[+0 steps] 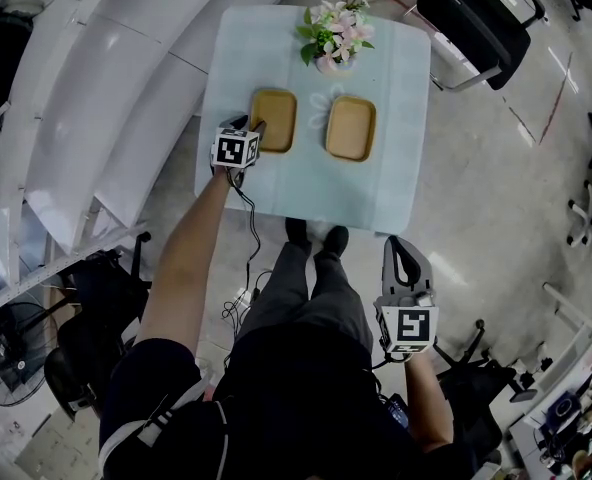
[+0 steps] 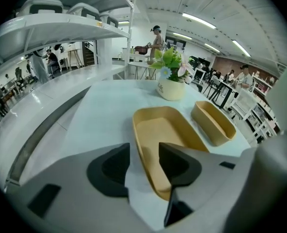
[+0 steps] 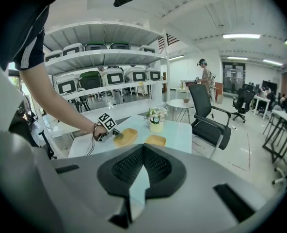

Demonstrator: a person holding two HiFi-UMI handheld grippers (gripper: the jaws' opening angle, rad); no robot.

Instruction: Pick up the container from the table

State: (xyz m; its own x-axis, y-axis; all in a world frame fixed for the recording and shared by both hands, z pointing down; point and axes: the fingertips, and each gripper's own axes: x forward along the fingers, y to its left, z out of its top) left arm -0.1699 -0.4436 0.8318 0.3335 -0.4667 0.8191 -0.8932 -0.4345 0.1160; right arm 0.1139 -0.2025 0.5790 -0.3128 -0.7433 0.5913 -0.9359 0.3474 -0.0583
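Observation:
Two shallow tan containers lie side by side on the pale blue table [image 1: 396, 183]: the left container [image 1: 274, 120] [image 2: 170, 130] and the right container [image 1: 351, 128] [image 2: 214, 123]. My left gripper [image 1: 250, 128] [image 2: 143, 163] is down at the left container's near left corner. Its jaws straddle the container's left wall, one pad outside and one inside, with gaps still showing, so it is open. My right gripper [image 1: 401, 250] [image 3: 143, 148] hangs off the table near the person's right leg, shut and holding nothing. From there both containers [image 3: 126, 136] look small and far.
A white pot of flowers [image 1: 331, 38] [image 2: 171, 89] stands at the table's far edge behind the containers. White curved shelving [image 1: 96, 118] runs along the table's left side. A black office chair [image 1: 476, 13] sits past the far right corner. The person's feet [image 1: 316, 238] are at the near edge.

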